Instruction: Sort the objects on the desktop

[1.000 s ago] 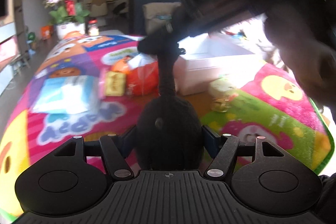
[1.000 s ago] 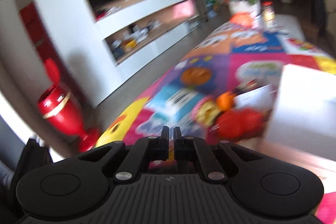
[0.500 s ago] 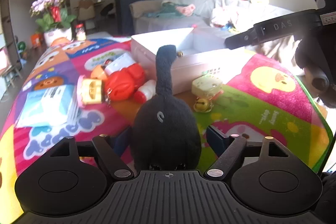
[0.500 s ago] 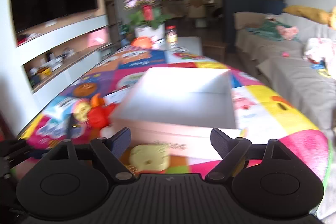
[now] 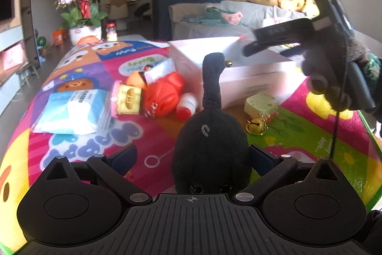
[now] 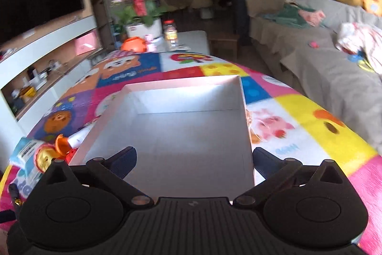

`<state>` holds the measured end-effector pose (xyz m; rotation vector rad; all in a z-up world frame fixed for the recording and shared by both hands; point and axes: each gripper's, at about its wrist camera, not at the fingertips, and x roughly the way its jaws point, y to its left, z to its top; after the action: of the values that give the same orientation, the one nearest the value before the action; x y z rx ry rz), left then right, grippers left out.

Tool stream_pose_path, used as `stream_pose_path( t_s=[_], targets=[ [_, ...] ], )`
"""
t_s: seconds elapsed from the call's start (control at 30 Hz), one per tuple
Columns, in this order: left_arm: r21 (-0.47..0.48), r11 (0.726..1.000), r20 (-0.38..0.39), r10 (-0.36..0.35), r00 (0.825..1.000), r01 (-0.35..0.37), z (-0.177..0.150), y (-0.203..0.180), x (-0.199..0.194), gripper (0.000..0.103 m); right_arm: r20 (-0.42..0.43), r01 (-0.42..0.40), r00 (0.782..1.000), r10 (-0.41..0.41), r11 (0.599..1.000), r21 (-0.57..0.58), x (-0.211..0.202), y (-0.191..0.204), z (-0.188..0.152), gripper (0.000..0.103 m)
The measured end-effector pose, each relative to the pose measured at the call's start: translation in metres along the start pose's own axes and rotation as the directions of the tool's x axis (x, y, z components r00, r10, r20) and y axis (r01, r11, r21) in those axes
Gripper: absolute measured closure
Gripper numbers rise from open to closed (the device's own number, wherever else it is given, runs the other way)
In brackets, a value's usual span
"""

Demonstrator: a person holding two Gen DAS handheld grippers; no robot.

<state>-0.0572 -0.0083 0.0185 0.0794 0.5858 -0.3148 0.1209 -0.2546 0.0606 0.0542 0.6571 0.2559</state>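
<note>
- Black plush toy (image 5: 211, 149) standing on the bench (image 5: 148, 135), between the spreading jaws of the left gripper (image 5: 191, 159), pads apparently clear of it.
- Likely to topple or roll short of the white box (image 6: 181, 135): tall neck, soft base.
- Box empty; right gripper (image 6: 193, 157) hovering above it, jaws opening, holding nothing.
- Risk of clipping the cheese-shaped charm (image 5: 261, 104) or red toy (image 5: 164, 93) on a re-grasp.

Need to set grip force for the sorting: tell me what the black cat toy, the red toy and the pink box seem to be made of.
Black cat toy: plush fabric, matte and fuzzy at the outline. Red toy: probably hard plastic, glossy with highlights. Pink box: likely cardboard, with thin flat walls and a matte white inside.
</note>
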Motion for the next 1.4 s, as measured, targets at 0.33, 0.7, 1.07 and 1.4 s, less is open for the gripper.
stream_pose_path(
  t_s=[0.33, 0.7, 1.07, 1.4],
  targets=[
    [0.005, 1.0, -0.015, 0.006, 1.0, -0.006, -0.003, -0.002, 0.001, 0.0, 0.124, -0.039, 0.991, 0.059, 0.987, -0.158, -0.051, 0.034, -0.019, 0.0],
    [0.011, 0.998, -0.011, 0.066, 0.998, -0.066, 0.003, -0.007, 0.002, 0.0, -0.102, -0.089, 0.992, 0.074, 0.984, -0.153, -0.031, 0.047, -0.08, 0.009],
    [0.028, 0.997, -0.032, 0.069, 0.997, -0.068, 0.0, -0.024, 0.005, 0.001, -0.147, -0.133, 0.983, 0.112, 0.98, -0.147, -0.054, 0.043, -0.082, 0.047],
    [0.116, 0.99, 0.032, 0.074, 0.997, -0.077, 0.008, -0.042, -0.011, 0.032, -0.032, -0.153, 0.988, 0.149, 0.972, -0.18, -0.137, 0.035, -0.072, 0.047]
  ],
)
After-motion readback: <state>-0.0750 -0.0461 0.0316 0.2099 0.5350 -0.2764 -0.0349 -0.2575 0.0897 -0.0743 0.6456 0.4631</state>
